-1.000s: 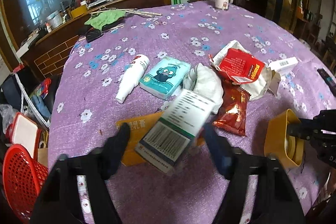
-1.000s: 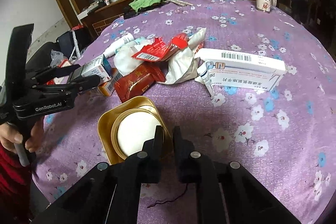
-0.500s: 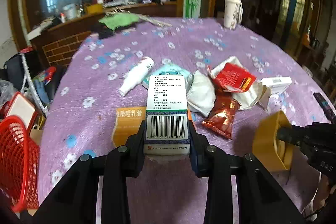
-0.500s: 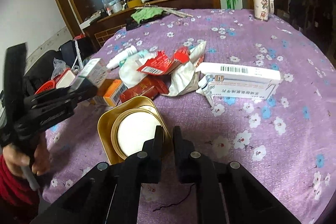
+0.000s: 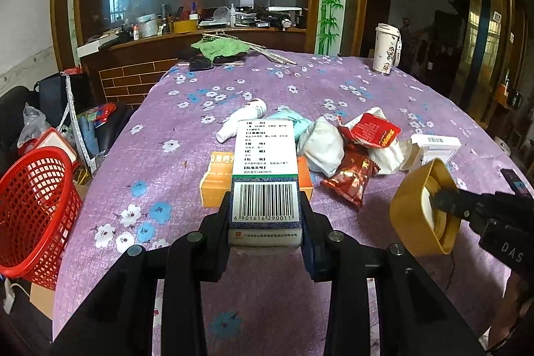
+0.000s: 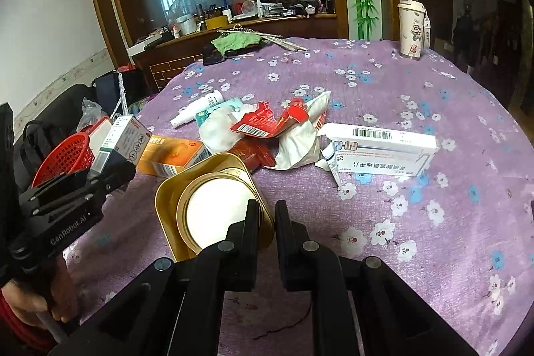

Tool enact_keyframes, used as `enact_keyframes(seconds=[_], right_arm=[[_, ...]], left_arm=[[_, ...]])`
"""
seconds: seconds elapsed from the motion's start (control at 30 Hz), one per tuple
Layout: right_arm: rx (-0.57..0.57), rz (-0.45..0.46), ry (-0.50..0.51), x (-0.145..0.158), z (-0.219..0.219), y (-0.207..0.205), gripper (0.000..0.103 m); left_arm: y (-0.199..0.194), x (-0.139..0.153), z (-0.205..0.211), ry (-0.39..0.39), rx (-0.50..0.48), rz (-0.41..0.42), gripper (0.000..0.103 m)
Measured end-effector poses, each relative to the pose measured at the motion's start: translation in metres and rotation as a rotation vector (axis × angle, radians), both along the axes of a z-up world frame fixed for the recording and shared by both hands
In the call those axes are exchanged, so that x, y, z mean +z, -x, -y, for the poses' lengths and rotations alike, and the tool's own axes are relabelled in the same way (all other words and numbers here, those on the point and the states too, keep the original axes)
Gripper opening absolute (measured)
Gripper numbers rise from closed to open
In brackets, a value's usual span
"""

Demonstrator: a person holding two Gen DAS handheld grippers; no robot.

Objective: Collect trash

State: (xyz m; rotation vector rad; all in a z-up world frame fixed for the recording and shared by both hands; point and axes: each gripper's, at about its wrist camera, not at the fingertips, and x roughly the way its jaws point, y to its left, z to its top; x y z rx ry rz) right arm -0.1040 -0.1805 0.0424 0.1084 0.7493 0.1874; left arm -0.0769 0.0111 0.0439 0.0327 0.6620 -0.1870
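Orange box [image 5: 217,182] partly hidden behind held medicine box [image 5: 265,175]. Red basket [image 5: 33,209] cut by left edge. Box print too small to read.

My left gripper [image 5: 266,216] holds barcode box [image 5: 265,175] above table [image 5: 167,182], carton [image 5: 217,179] lying behind it. Basket [image 5: 33,206] on floor off table's left edge. My right gripper [image 6: 267,219] pinches rim of tin [image 6: 207,206], right of box. Behind tin: wrapper pile [image 6: 267,122], flat pill box [image 6: 380,152] to its right, bottle [image 5: 242,119] to its left. Cup [image 5: 387,47] at far right edge, cloth [image 5: 220,47] at far left edge.
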Motion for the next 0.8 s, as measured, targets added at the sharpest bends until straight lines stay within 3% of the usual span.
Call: enact_keyframes(seconds=[0.8], right_arm=[[-0.003, -0.002, 0.027, -0.0005, -0.0067, 0.001, 0.01]], left_arm=[[0.0055, -0.0081, 0.0056, -0.01, -0.015, 0.019, 0.033]])
